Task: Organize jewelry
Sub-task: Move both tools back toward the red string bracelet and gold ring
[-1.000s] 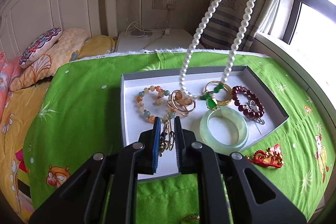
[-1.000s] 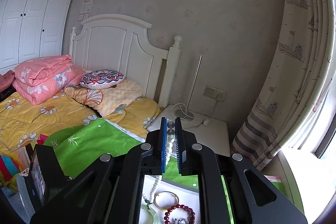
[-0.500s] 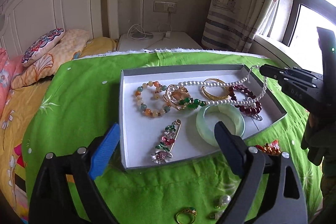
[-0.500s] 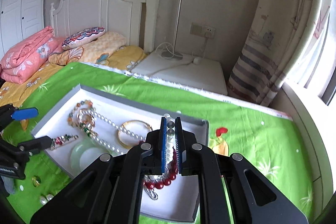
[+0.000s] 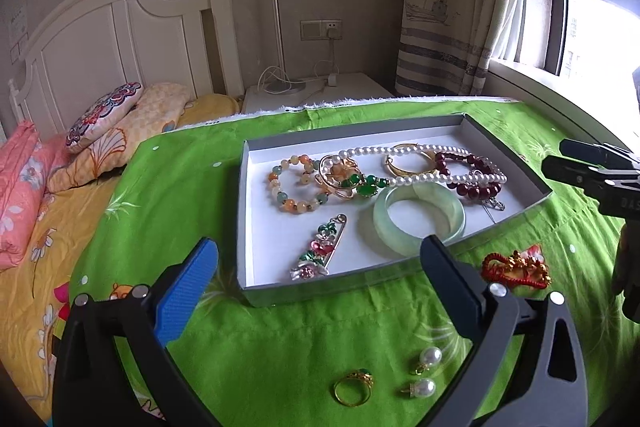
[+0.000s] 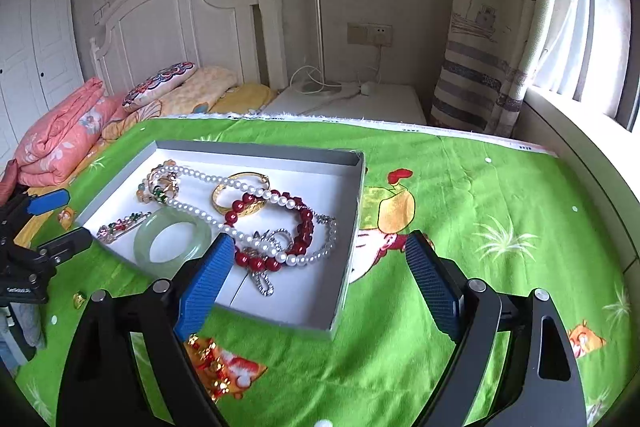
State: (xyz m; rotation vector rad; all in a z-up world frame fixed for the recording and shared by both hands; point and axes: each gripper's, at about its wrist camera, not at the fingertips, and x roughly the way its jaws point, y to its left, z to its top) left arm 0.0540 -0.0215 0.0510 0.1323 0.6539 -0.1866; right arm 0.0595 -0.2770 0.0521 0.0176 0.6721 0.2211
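**Necklace dropped in tray, both grippers spread**

A second ago our right gripper pinched the pearl necklace high over the tray; now we have let go, fingers wide apart, and the strand lies across the bracelets. Our left gripper was clamped on the flower brooch; it has opened and backed off, and the brooch lies flat in the tray.

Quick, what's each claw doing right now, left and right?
Left claw: open, holding nothing.
Right claw: open, holding nothing.
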